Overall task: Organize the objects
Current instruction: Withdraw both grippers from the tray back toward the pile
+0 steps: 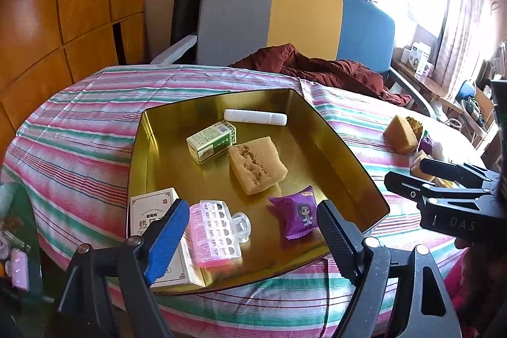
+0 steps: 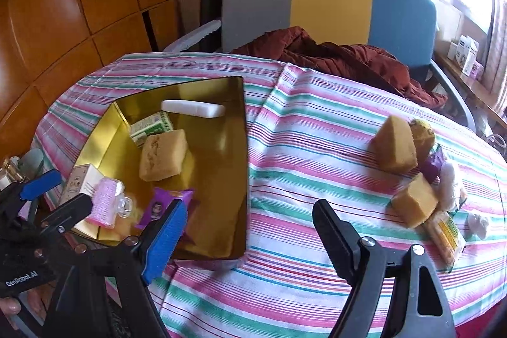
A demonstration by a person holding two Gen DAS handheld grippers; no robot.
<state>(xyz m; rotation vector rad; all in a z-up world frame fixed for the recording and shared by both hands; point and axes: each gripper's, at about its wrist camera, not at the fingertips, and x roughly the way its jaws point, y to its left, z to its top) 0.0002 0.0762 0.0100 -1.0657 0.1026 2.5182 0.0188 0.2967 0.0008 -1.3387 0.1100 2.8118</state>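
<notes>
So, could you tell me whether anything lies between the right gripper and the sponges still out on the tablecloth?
Nothing visible does. The right gripper hangs open over bare striped tablecloth, and the nearest sponge lies off to its right in the pile, with only cloth between them.

Each black plastic gripper, the left gripper (image 1: 250, 239) and the right gripper (image 2: 245, 235), pairs one blue ribbed pad with one black, fixed by silver screws; white lettering marks the bodies.
</notes>
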